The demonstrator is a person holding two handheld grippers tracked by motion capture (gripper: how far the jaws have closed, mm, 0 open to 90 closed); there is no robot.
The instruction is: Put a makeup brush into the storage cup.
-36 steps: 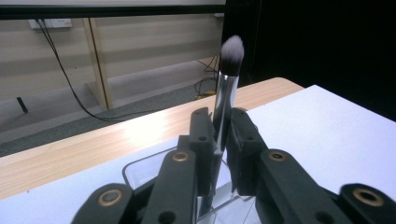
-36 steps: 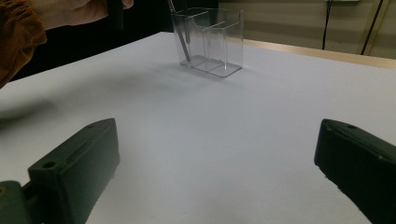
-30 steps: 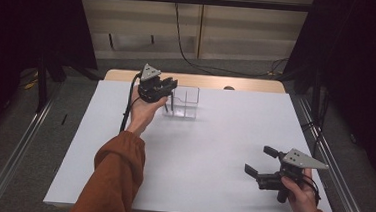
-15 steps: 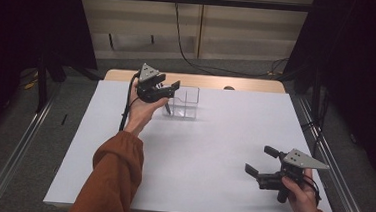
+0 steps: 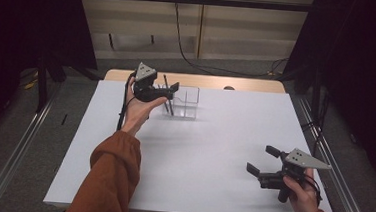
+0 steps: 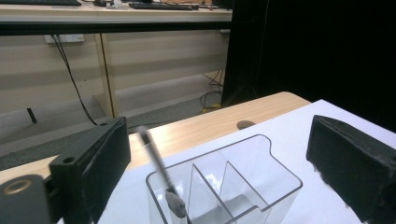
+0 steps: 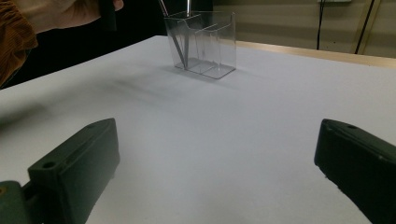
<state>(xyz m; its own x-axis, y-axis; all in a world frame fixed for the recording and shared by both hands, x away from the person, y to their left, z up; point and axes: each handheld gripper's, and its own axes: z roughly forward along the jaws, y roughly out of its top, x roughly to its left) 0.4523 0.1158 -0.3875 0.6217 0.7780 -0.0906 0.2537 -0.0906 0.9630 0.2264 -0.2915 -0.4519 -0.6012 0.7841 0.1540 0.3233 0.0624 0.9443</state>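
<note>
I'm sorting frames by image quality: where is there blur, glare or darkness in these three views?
High view: sharp in the middle, both sides very dark. Left gripper view: the thin stick in the clear organizer is smeared, and the left tongs look soft up close. Right gripper view: the right tongs are soft, the white table evenly lit without harsh glare.

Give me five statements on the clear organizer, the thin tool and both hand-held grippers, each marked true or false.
1. The clear organizer stands near the table's far edge. True.
2. The thin dark tool lies flat on the white table. False: it leans inside an end compartment of the organizer.
3. The left hand-held gripper is clamped on the tool. False: its jaws are open, apart from the tool.
4. The right hand-held gripper is open and holds nothing. True.
5. The organizer has several compartments. True.
</note>
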